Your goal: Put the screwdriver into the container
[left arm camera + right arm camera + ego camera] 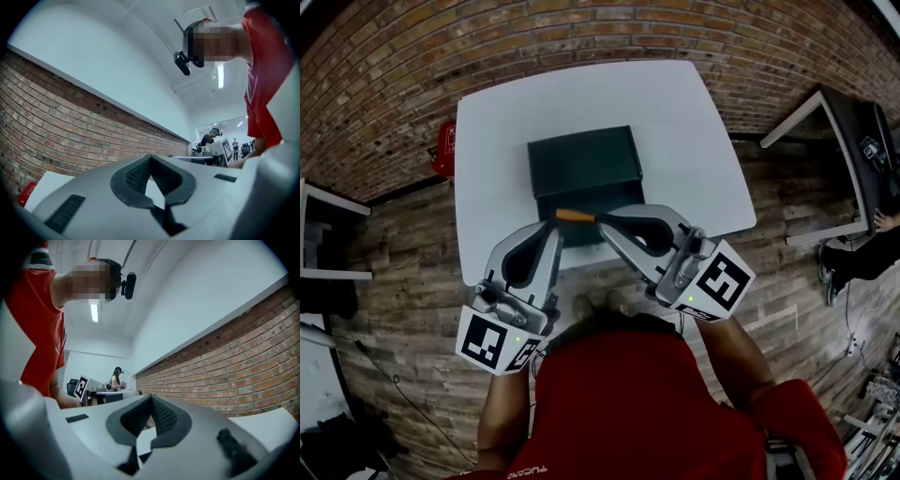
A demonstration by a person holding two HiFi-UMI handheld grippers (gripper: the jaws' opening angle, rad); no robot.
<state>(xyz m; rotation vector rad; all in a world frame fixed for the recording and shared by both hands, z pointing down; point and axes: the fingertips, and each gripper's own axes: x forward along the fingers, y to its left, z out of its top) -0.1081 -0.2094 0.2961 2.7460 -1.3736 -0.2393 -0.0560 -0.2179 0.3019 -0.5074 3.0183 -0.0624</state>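
**Both grippers shut at the container's near side, screwdriver between their tips**

The left hand-held gripper (551,230) has its jaws fully together. In its own view the ribbed pads meet at the tip and nothing sits between them. The right hand-held gripper (605,223) is the same, its pads closed against each other with no object visible in the gap.

The slim orange-handled screwdriver (575,216) lies crosswise just ahead of both tips, between them. Its right end is at, or touching, the tip of the right hand-held gripper. From above I cannot tell whether that tip pinches the shaft or the tool only rests there, and the right gripper view shows none of it.

The dark green box-shaped container (581,164) stands directly beyond both tips on the white table (675,122). The screwdriver shows against the container's darker near part.

The two grippers angle inward towards each other, probably so that either can reach the tool at the container's near edge while the other steadies it.

I judge the transfer to be at or near the container. Whether the tool is already inside cannot be read from here
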